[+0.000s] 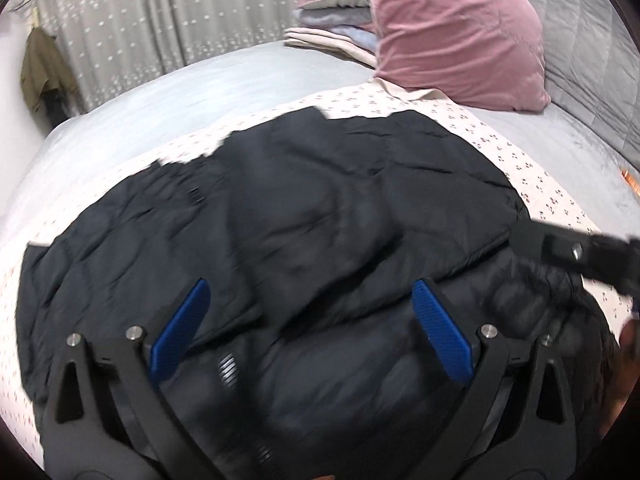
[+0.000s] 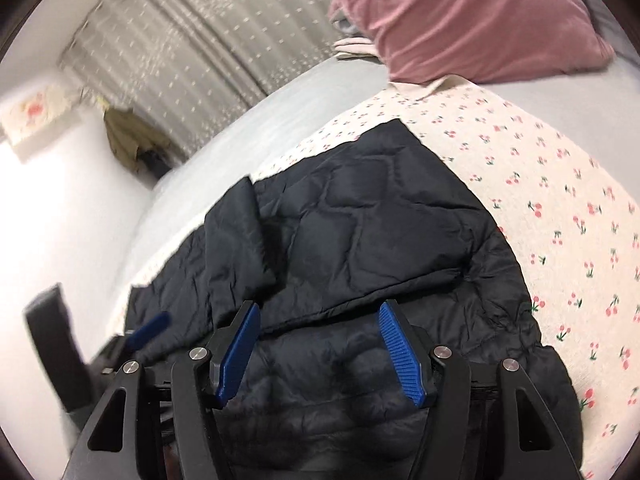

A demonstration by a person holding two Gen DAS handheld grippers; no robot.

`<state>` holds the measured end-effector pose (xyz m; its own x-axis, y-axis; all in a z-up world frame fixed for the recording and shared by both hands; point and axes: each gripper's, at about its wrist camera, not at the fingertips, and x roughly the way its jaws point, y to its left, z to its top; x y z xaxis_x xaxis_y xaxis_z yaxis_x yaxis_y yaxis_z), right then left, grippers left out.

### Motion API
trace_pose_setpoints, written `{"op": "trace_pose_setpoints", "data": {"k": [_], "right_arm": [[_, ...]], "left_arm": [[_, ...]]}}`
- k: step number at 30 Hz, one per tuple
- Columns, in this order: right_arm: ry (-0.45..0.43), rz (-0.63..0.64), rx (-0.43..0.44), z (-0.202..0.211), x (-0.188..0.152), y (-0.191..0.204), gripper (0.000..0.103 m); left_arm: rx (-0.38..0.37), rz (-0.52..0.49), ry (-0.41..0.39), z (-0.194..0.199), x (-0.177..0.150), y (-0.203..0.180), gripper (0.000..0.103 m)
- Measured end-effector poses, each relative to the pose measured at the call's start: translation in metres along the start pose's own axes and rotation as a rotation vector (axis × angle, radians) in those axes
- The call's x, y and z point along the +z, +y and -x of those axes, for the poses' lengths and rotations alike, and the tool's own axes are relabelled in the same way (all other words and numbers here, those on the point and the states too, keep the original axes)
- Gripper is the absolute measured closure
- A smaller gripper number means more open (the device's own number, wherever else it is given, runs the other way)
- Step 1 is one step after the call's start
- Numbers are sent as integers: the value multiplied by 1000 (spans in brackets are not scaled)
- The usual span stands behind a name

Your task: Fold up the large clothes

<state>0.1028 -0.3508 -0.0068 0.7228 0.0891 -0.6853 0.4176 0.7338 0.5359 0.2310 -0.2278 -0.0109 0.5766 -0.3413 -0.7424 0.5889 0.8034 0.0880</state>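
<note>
Across the left wrist view: black quilted puffer jacket spread flat over a cream cherry-print sheet on a grey-covered bed, one panel folded over the middle, edges smeared by motion blur. Left gripper released, blue ribbed pads set wide apart above the jacket's near part, nothing between them. Black body of the right gripper at the right edge, over the jacket's right border; cannot tell its state from this side. Large pink velvet pillow upright at the head of the bed, with a stack of folded cloths in cream, blue and pink just beside it. Grey sparkle-dotted curtain behind, olive garment hanging at the far left. From the right wrist view: same jacket on the sheet, quilted panel folded across, its straight hem running just ahead of the fingertips. Right gripper released too, pads parted over the puffy near section of the jacket, gripping nothing. Blue pad of the left gripper low at the left, blurred, at the jacket's left edge. Pillow at the top, curtain and olive garment to the left, white wall beside the bed.
</note>
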Motion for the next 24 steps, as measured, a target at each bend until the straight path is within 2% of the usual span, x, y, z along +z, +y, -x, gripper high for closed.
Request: {"op": "trace_pose_setpoints", "data": {"k": [3,6,8,9,10,11,15,16,18,19,20,22,24], "right_arm": [[5,-45,10,-1,2,-9,40],[2,-70,8,4,4,-18,40],[-3,-96,6,7,5,-24,40],[-3,-108,6,7,5,-27,40],[-1,-115,3,7,5,-28,40],[4,-119,2,6,5,-29,40],[11,-126,1,5,4,-30,40],[13,-126,4,5,3,-29,40],[22,-117,13,4,3,-26,39],[24,-114,15,3,3,-24,39],[25,-111,16,2,3,-22,39],[22,-110,10,1,3,-20,39],[15,-107,0,2,3,-18,39]], "left_arm": [[14,-10,-7,-12,11,-11,3],[33,27,12,-22,18,-10,17],[38,44,29,-25,20,-5,51],[25,56,38,-24,20,-1,61],[17,72,37,-21,19,4,81],[10,98,28,-14,18,13,88],[40,225,-32,17,7,56,88],[47,253,-33,22,1,69,85],[56,302,-22,27,-10,96,69],[59,326,-22,30,-16,106,55],[65,335,-24,32,-20,111,44],[66,302,-20,35,-21,107,36],[29,225,-31,34,-17,86,30]]}}
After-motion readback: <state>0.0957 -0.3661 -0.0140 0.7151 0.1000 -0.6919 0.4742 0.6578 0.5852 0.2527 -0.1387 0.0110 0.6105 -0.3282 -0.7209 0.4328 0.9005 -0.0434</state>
